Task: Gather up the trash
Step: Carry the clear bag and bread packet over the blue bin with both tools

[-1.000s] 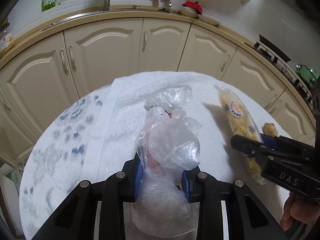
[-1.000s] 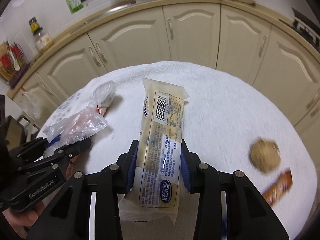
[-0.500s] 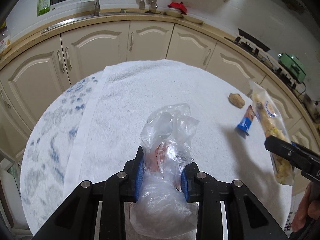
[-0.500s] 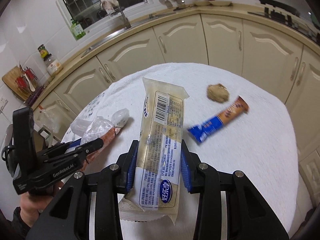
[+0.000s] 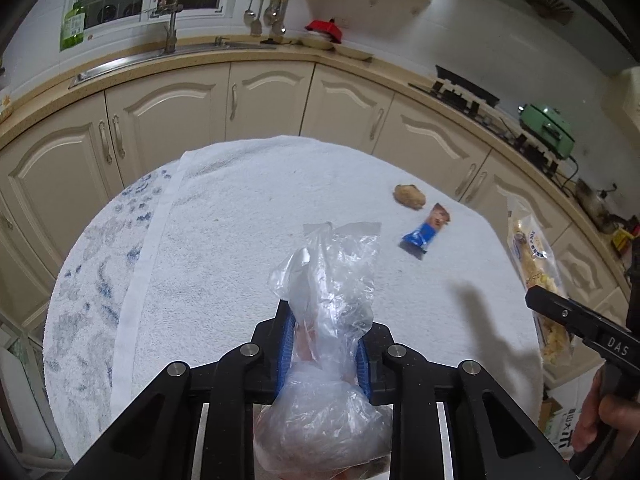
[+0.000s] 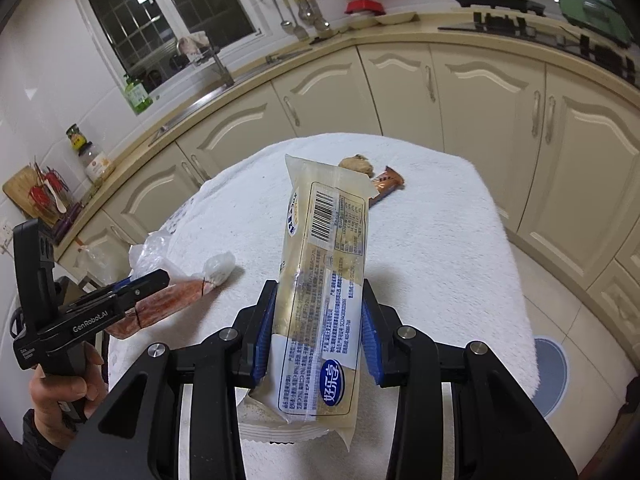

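My left tongs (image 5: 323,354) clamp the plastic bag (image 5: 326,292), right tongs (image 6: 316,338) clamp the snack packet (image 6: 324,264) (both lifted); next I probably need a bin, unseen here.

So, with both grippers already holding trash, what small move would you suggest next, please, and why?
Probably carry both loads off to a bin, none visible here: left gripper pinches the crumpled clear plastic bag, right gripper clamps the long yellowish snack packet; neither can take more.

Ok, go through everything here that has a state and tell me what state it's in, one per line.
Crumpled clear plastic bag: gripped, lifted.
Long clear snack packet: gripped, lifted.
Left gripper: closing on the bag.
Right gripper: shut on the packet.
Blue-and-brown wrapper: lying on the towel.
Brown crumpled lump: lying on the towel.
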Available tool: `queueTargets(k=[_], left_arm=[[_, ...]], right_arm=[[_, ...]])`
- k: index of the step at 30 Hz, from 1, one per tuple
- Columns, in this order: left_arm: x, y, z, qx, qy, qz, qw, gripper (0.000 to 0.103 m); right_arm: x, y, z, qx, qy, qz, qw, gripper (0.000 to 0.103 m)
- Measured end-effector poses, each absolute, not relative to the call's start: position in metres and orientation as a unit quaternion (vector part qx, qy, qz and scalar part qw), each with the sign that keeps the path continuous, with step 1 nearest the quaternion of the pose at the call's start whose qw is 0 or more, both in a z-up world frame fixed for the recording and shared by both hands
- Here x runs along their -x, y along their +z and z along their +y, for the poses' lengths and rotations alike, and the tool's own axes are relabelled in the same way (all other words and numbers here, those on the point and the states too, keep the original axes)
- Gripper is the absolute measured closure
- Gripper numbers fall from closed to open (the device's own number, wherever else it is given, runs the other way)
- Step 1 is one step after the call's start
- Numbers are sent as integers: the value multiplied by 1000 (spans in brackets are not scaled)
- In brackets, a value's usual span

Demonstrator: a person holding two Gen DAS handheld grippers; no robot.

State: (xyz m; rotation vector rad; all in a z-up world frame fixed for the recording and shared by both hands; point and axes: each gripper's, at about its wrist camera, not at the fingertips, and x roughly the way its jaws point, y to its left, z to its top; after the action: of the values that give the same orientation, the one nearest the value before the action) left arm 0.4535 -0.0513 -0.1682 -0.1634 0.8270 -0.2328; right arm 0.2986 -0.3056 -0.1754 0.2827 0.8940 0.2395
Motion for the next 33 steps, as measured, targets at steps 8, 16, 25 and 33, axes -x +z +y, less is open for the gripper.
queueTargets(k=[8, 16, 25, 33], left_arm=[[-417, -187, -73, 40, -107, 432, 895, 76], [-408, -220, -88, 6, -99, 473, 875, 48], [-406, -200, -97, 15, -129, 465, 876, 79], [-395, -158, -127, 1, -170, 420, 892, 79]], right_arm=[[-285, -172, -323, -144, 103, 423, 889, 65], [-276, -183, -333, -151, 98, 429, 885, 65], [-271, -177, -343, -156, 91, 420, 889, 65], [-252, -156, -381, -170, 54, 392, 903, 65]])
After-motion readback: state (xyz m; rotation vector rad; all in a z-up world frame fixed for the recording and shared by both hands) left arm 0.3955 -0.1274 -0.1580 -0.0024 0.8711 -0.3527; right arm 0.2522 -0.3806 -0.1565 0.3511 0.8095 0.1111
